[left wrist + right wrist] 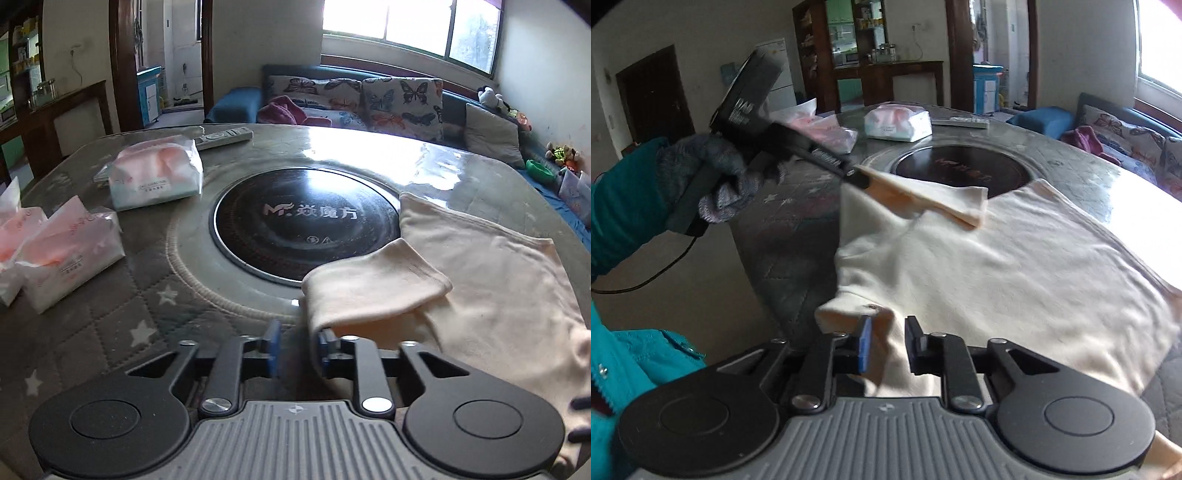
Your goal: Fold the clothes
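Observation:
A cream T-shirt (1015, 266) lies spread on the round table, also in the left wrist view (498, 280). Its left sleeve (373, 291) is folded inward over the body. My left gripper (297, 350) is open; the sleeve's edge hangs against its right finger. In the right wrist view the left gripper (857, 177) sits at the sleeve's (934, 199) base. My right gripper (888, 350) is open, with the shirt's near edge lying between its jaws.
A black round hotplate (303, 229) sits in the table's middle. Three tissue packs (159, 173) and a remote (225, 137) lie at the left and back. A sofa with butterfly cushions (402, 99) stands behind the table.

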